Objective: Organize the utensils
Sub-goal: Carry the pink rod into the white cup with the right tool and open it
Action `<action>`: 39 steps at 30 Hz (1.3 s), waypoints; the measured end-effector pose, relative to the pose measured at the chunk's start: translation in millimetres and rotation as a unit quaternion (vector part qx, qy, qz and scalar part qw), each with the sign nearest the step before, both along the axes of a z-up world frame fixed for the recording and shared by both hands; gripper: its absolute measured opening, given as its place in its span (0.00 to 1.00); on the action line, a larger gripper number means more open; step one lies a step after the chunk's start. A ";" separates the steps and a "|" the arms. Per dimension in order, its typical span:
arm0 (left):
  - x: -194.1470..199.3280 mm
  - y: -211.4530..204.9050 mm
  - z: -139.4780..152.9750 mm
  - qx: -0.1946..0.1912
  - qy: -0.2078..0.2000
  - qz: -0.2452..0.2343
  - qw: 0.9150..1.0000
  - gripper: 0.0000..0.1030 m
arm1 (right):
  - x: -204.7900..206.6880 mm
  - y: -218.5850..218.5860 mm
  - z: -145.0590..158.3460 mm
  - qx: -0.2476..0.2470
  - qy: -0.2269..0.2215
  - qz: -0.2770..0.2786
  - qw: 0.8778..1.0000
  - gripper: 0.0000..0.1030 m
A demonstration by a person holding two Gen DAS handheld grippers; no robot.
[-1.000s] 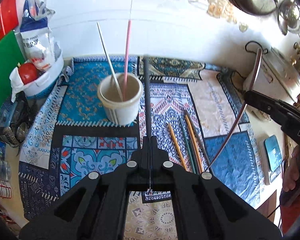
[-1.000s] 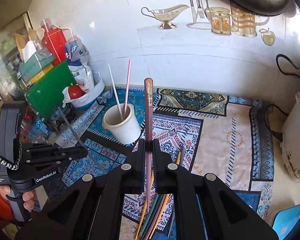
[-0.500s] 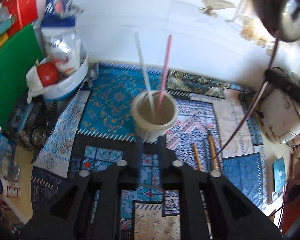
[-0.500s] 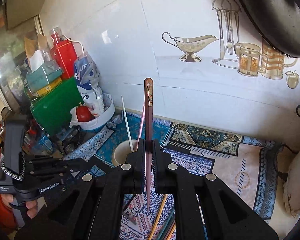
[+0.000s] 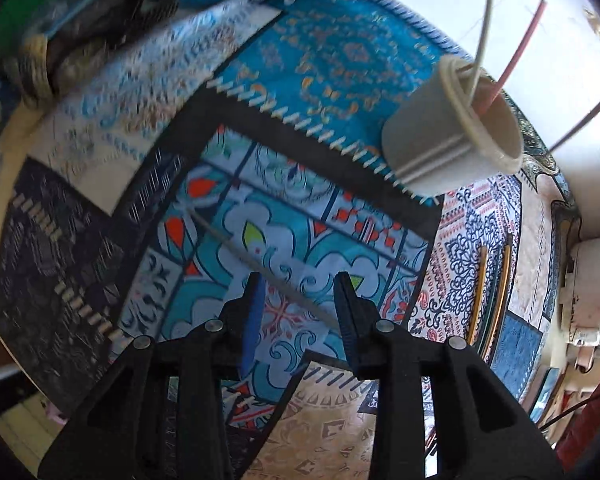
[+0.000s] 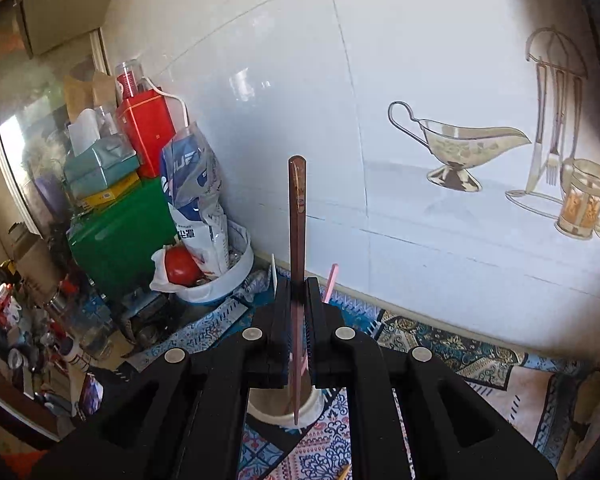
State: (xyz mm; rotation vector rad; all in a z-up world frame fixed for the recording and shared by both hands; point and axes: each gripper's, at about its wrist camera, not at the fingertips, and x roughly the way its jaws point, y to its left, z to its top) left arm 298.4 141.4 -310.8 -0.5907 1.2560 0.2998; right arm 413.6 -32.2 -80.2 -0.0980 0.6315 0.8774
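My right gripper [image 6: 296, 320] has its jaws clamped on a brown chopstick [image 6: 297, 216] standing upright above the cup [image 6: 284, 406], while my left gripper [image 5: 300, 292], jaws just opening, straddles a grey chopstick [image 5: 260, 264] lying slantwise on the patterned cloth [image 5: 340, 52].

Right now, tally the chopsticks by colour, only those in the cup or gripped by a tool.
white chopstick, in the cup: 1
pink chopstick, in the cup: 1
brown chopstick, in the right tool: 1
Total: 3
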 end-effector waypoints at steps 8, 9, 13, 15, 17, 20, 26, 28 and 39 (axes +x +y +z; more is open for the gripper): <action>0.6 -11.5 -24.2 -0.021 0.016 0.017 1.000 0.33 | 5.9 24.1 -27.4 -0.021 0.002 0.018 1.000 0.06; 1.2 -13.9 -22.9 -0.012 0.013 0.015 1.000 0.33 | 7.5 25.5 -31.0 -0.024 0.005 0.020 0.999 0.06; 4.4 -22.2 -23.3 0.007 0.012 0.005 1.000 0.29 | 12.9 31.2 -48.7 -0.040 0.025 0.032 0.998 0.06; 7.4 -27.4 -23.7 0.019 0.011 -0.006 1.000 0.20 | 15.3 32.1 -55.9 -0.046 0.038 0.036 0.998 0.06; 9.9 -29.4 -23.6 0.023 0.010 -0.014 1.000 0.14 | 17.1 32.2 -63.1 -0.051 0.052 0.041 0.997 0.06; 13.4 -31.1 -24.6 0.018 0.003 -0.025 1.000 0.09 | 19.2 32.1 -71.4 -0.057 0.072 0.048 0.995 0.06; 20.3 -26.6 -24.0 0.007 -0.009 -0.032 0.999 0.00 | 18.1 34.4 -80.0 -0.079 0.090 0.063 0.991 0.06; 27.4 -20.0 -21.0 0.014 -0.010 -0.035 0.999 0.00 | 18.0 34.5 -81.3 -0.085 0.096 0.067 0.990 0.06; 17.8 8.0 0.3 0.008 -0.022 -0.008 1.000 0.01 | 8.3 25.1 -79.6 -0.113 0.097 0.070 0.986 0.08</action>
